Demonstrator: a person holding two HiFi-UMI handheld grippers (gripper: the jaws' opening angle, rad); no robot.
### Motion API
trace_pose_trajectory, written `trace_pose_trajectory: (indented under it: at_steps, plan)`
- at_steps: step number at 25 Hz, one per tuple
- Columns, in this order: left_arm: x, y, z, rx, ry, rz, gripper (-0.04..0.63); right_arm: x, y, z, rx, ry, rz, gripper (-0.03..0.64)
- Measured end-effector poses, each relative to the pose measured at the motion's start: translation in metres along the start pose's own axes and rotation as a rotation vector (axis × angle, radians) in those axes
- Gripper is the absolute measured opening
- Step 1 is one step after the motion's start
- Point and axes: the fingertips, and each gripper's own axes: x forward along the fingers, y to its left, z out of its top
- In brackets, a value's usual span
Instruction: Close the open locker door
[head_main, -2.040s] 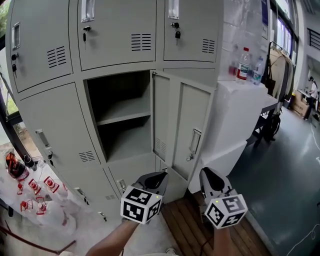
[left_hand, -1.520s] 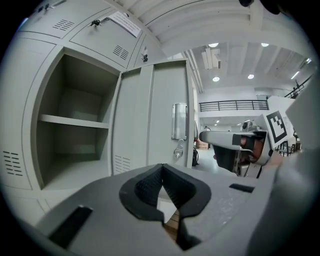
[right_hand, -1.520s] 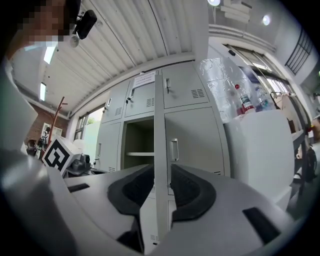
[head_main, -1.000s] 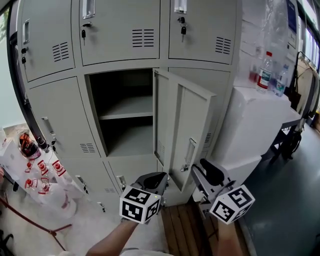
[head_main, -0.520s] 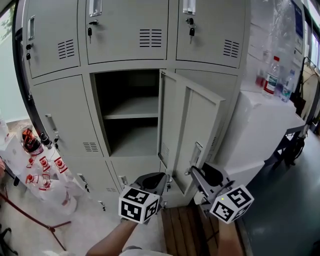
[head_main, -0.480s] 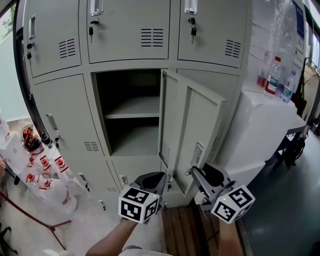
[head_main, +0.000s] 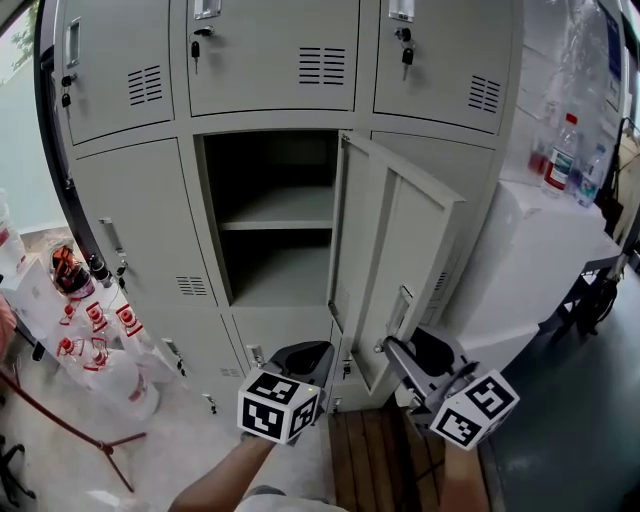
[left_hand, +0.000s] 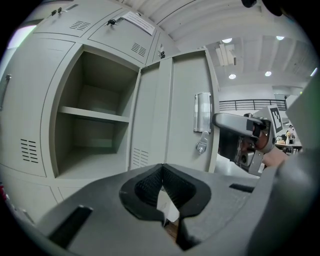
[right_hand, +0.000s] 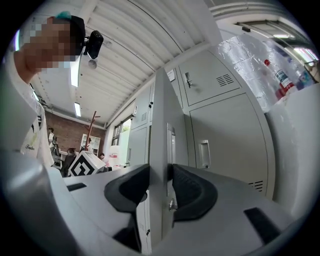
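Locker door (head_main: 400, 255) of the middle compartment stands ajar, hinged on its right. Right gripper (right_hand: 160, 175): jaws spread, just opened wider, astride the door's free edge. Left gripper (left_hand: 161, 172): jaws pressed together, empty. Water bottles (head_main: 565, 150) stand on the white cabinet (head_main: 510, 250) at right. Red-labelled bottles (head_main: 100, 340) lie on the floor at left, print unreadable.

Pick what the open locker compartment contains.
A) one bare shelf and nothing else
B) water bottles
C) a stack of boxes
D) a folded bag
A: the head view shows the open locker with a single shelf, and nothing lies on it or below it.
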Motion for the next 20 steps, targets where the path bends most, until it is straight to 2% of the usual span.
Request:
trace_pose_trajectory:
  at_steps: [6, 12, 20]
  plan:
    - [-0.009, 0.011, -0.001, -0.006, 0.000, 0.032, 0.008, 0.016, 0.024, -0.001, 0.002, 0.009, 0.078, 0.143]
    - [-0.028, 0.031, -0.003, -0.022, -0.007, 0.089, 0.008, 0.031, 0.043, -0.003, -0.007, 0.036, 0.096, 0.144]
    - [-0.056, 0.051, -0.008, -0.034, -0.003, 0.163, 0.008, 0.055, 0.073, -0.005, -0.002, 0.038, 0.175, 0.133]
